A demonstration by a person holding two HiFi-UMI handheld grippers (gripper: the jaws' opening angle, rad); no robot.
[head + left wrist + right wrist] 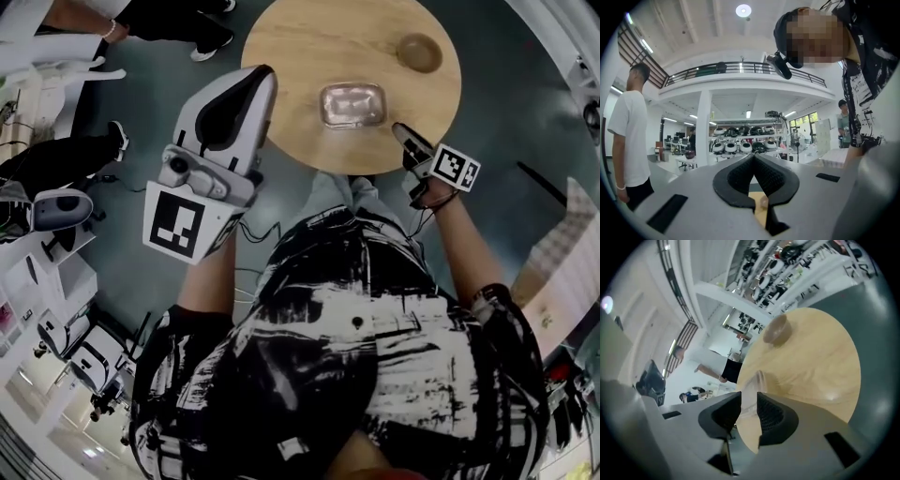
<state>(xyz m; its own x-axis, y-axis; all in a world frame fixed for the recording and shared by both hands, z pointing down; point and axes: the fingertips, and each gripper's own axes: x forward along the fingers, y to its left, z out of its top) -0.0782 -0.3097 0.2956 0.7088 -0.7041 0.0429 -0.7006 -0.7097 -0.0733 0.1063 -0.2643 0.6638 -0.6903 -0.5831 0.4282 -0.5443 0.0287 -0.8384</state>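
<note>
Left gripper (265, 80) held up and clamped empty; right gripper (401, 129) held low at the table (300, 56) edge, jaws parted.

Left forearm is bent upward, so the left gripper view is aimed level across the room; its jaws (753, 158) are pressed together with nothing between them. Right arm is stretched forward and down, with the right gripper (747, 397) set just beside the clear container (353, 104). A narrow gap is seen between its jaws, and the container (752, 383) is lined up with that gap just past the tips; contact cannot be told. Counted: two grippers, one round wooden table (820, 362), one clear container near its middle, and one small wooden bowl (419, 52) well apart, at the far side (777, 329).
</note>
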